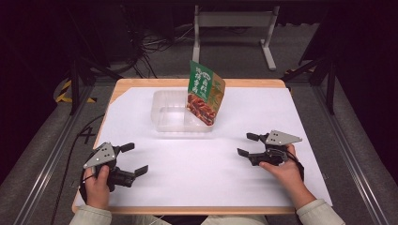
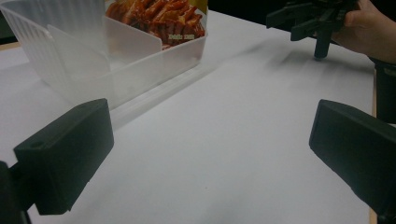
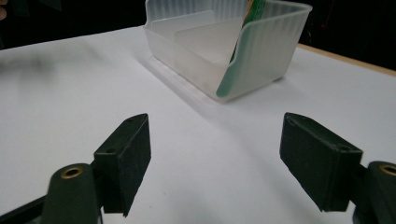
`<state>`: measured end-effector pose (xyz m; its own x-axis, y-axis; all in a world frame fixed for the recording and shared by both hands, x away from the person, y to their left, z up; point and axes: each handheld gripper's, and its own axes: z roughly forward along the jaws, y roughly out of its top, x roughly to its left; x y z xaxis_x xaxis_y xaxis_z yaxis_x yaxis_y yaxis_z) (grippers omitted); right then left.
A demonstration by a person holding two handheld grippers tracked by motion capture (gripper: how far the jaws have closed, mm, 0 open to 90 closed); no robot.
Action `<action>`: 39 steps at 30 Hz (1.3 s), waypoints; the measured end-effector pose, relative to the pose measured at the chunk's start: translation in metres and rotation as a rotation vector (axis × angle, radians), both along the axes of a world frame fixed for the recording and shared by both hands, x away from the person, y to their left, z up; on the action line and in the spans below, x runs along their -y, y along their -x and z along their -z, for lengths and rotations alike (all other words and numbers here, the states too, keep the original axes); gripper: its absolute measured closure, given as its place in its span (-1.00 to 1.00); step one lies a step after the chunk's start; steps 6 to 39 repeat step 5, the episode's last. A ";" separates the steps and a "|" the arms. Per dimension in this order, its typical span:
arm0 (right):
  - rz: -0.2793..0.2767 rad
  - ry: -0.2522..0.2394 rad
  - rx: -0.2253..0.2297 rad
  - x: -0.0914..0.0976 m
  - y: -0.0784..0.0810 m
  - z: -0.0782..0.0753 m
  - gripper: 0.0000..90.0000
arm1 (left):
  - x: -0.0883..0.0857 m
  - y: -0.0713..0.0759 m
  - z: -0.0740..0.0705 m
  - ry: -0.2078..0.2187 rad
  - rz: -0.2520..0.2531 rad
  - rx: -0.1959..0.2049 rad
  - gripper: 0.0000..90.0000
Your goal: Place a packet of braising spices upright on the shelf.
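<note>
We hold the left gripper (image 1: 133, 159) and right gripper (image 1: 248, 144) with fingers released, near the snack bag (image 1: 205, 93) in its tray (image 1: 162, 112).

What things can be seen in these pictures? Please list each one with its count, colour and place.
snack bag: one, green top with red-brown food picture, standing tilted in the right part of the container
container: one, clear plastic with inner dividers, far middle of the table
paper sheet: one, white, covering most of the table top
table: one, light wood, edges showing around the sheet
frame: one, white metal, on the floor behind the table
cables: several, dark, on the floor behind the table
left tongs: one, black, open, near left on the sheet
right tongs: one, black, open, near right on the sheet
hands: two, each holding one tongs, pale sleeves at the bottom edge
</note>
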<state>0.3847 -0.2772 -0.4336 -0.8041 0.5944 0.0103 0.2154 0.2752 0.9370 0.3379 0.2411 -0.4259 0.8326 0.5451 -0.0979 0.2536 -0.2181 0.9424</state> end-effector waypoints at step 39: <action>-0.003 0.001 -0.015 0.000 0.000 0.003 -0.45 | 0.002 -0.003 0.003 -0.006 -0.009 -0.003 -0.98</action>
